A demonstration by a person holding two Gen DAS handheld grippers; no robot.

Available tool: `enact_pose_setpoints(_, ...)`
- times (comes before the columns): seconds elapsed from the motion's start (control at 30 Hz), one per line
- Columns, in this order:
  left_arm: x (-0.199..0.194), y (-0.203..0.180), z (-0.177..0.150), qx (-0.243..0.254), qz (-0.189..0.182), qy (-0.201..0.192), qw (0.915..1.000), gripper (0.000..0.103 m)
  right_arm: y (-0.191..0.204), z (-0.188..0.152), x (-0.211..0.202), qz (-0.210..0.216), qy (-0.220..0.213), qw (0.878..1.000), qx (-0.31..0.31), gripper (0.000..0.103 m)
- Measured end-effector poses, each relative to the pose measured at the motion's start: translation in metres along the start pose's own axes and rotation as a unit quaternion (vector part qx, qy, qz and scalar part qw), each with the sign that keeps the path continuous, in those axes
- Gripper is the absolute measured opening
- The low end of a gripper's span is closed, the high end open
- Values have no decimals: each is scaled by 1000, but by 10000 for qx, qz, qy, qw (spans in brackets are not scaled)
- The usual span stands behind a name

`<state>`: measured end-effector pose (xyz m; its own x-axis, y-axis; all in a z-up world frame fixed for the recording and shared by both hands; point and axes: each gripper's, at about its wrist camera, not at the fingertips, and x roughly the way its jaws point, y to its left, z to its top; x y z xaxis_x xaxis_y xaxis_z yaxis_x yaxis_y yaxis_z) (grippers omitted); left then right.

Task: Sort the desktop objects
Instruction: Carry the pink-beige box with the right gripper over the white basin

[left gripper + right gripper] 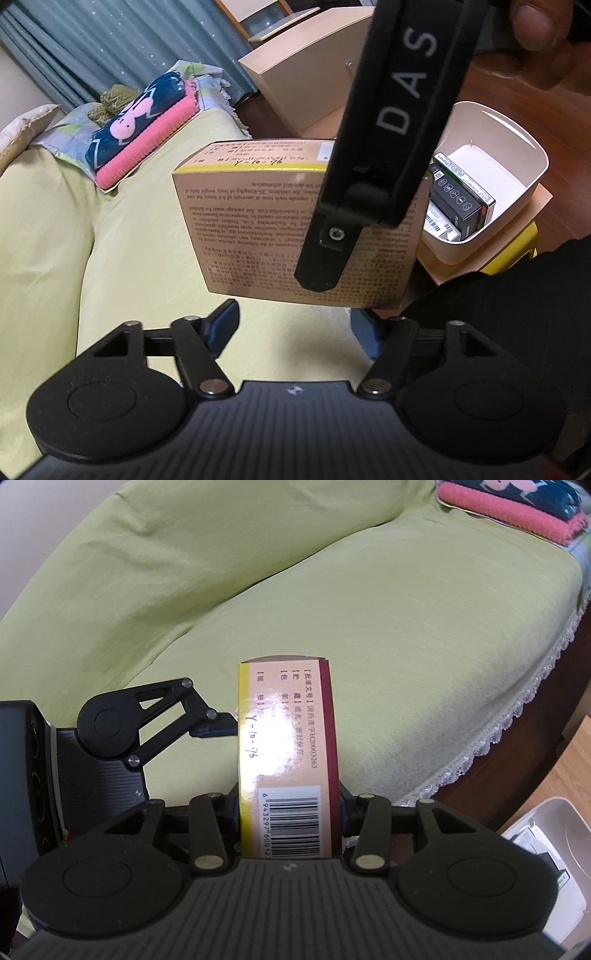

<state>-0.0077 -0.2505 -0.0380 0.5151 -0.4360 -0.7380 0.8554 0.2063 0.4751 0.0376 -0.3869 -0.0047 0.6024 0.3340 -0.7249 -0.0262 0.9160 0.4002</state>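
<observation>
A tan medicine box (288, 738) with a yellow edge, a barcode and handwritten numbers stands upright between the fingers of my right gripper (290, 808), which is shut on it above the green bedspread. In the left wrist view the same box (251, 229) shows its printed wide face, with one black finger (325, 254) of the right gripper laid across it. My left gripper (295, 332) is open just below and in front of that face. Seen from the right wrist view, the left gripper's fingertip (218, 727) lies close beside the box's yellow edge.
A white bin (517, 155) holding several small boxes sits at the right on a wooden surface, also seen as the bin (554, 849) at bottom right. A folded pink and navy towel (144, 136) lies on the bed (74, 240). A beige cabinet (306, 74) stands behind. A thumb (535, 26) shows at top right.
</observation>
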Motion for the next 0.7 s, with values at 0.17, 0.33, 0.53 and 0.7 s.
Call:
enact_pose_setpoints(0.17, 8, -4, 10, 84, -107, -47, 9999, 76, -14, -6, -5, -87, -39, 9998, 157, 40)
enact_pose_setpoints(0.33, 17, -8, 23, 195, -249, -167, 9994, 86, -31, -12, -14, -213, -97, 9991, 342, 40)
enact_pose_setpoints(0.53, 28, -18, 44, 434, -383, -395, 9975, 92, -60, -24, -33, -424, -160, 9970, 624, 40)
enact_pose_setpoints(0.7, 40, -29, 63, 644, -502, -550, 9951, 95, -83, -35, -46, -590, -232, 9938, 909, 40)
